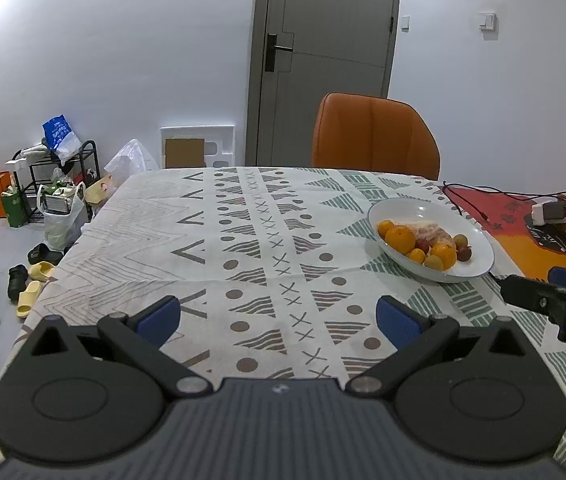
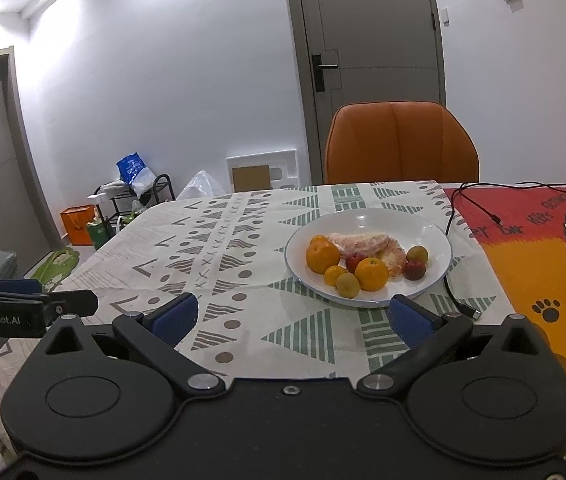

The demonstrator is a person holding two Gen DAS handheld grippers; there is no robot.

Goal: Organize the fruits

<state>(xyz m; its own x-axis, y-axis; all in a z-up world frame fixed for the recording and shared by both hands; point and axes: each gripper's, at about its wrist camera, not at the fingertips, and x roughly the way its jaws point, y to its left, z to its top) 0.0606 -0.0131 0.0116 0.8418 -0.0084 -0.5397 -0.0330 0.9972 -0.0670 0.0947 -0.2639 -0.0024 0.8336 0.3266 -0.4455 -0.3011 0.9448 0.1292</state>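
A white plate (image 2: 367, 254) holds all the fruit: three oranges, the largest (image 2: 322, 254) at the left, a medium one (image 2: 371, 273) toward the front and a small one (image 2: 334, 275) between them. Behind them lies a pale peeled citrus piece (image 2: 359, 242) that looks wrapped in clear film. Two red fruits, one (image 2: 355, 261) in the middle and one (image 2: 415, 269) at the right, and two small yellow-green fruits, one (image 2: 347, 284) at the front rim and one (image 2: 417, 255) at the right, fill the rest.

In the right wrist view the plate sits just ahead of the right gripper (image 2: 293, 320), its near rim close to the right-hand finger. The fingers (image 2: 175, 318) are spread wide and hold nothing. In the left wrist view the plate (image 1: 431, 236) lies ahead and well off to the right of the left gripper (image 1: 278, 316), whose blue-padded fingers (image 1: 159, 318) are likewise spread and empty over bare cloth.

The counter (image 2: 243, 264) wears a patterned cloth; a red and orange mat (image 2: 531, 264) lies right of the plate, with a black cable (image 2: 453, 280) running past the plate's right edge. An orange chair (image 2: 401, 144) stands at the counter's far side, before a grey door (image 2: 371, 40).
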